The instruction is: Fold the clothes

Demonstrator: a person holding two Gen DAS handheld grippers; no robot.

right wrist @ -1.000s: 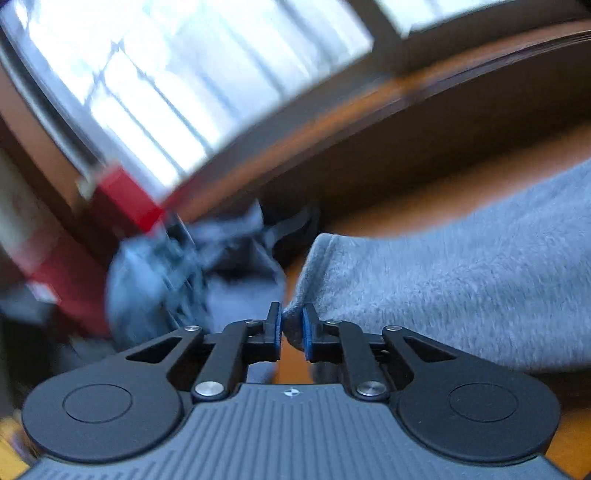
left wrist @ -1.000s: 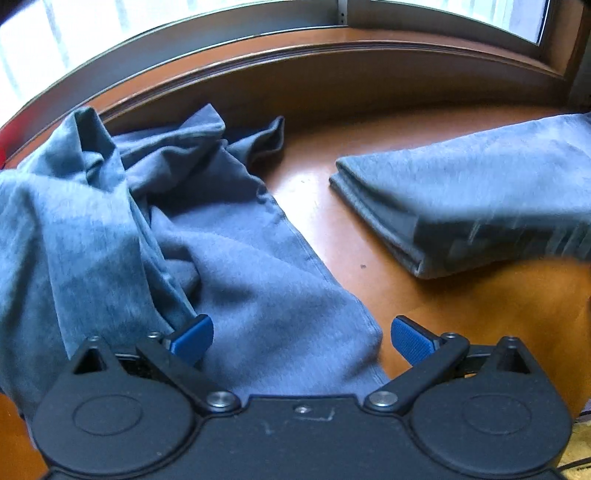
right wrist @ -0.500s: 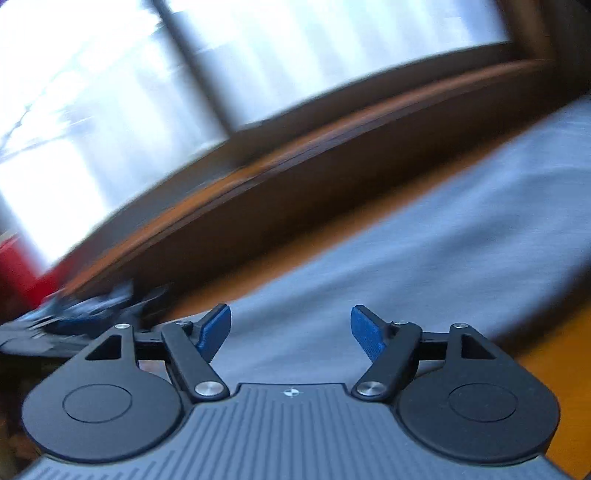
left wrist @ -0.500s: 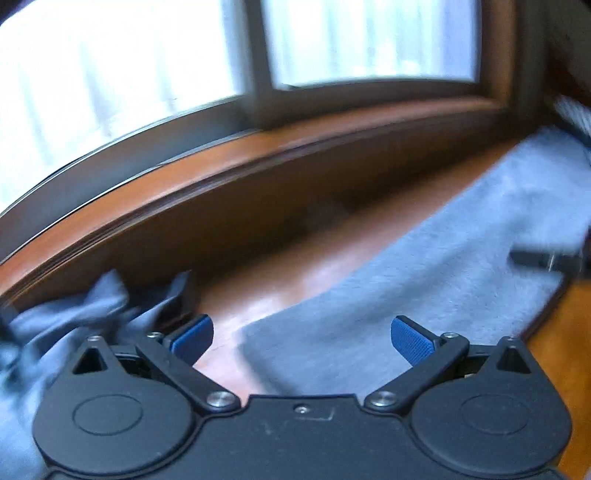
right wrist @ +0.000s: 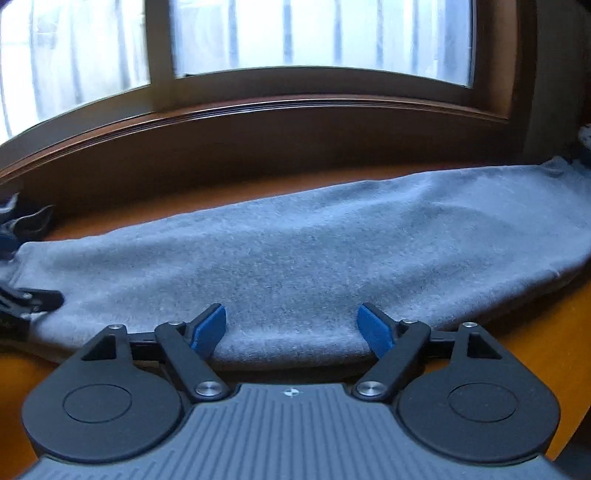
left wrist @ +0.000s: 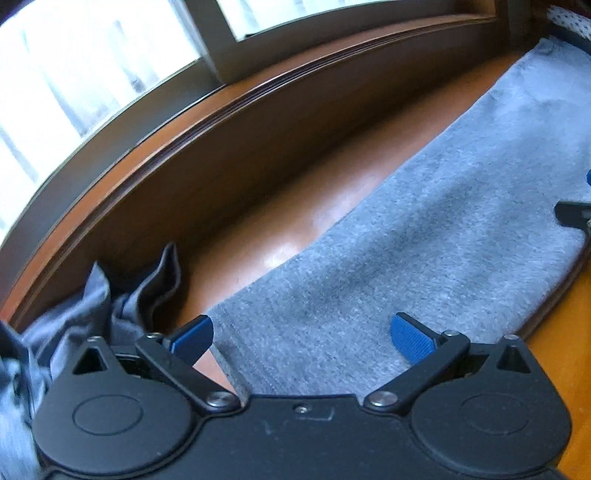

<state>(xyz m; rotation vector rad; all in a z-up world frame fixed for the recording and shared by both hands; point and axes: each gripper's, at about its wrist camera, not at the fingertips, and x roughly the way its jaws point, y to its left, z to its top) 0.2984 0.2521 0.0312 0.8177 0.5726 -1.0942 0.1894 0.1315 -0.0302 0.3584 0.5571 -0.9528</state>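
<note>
A long folded grey garment (left wrist: 424, 240) (right wrist: 314, 251) lies flat on the wooden table (left wrist: 295, 206). My left gripper (left wrist: 301, 326) hovers open over its left end, pads clear of the cloth. My right gripper (right wrist: 292, 316) sits at the garment's near edge; its jaws are opening, the cloth lies below them and neither pad presses on it. Each view catches a fingertip of the other gripper: the right one (left wrist: 576, 214), the left one (right wrist: 29, 299). A crumpled blue-grey garment (left wrist: 110, 306) (right wrist: 26, 221) lies to the left.
A dark wooden window sill (right wrist: 295, 110) and a bright window run along the back of the table. A patterned item (left wrist: 569, 18) shows at the far right end. Bare orange tabletop (right wrist: 554, 332) lies between the garment and the near edge.
The right gripper let go of the grey garment's edge and opened wide, swinging to face the window. The left gripper moved from over the crumpled garment to the folded one, staying open.
</note>
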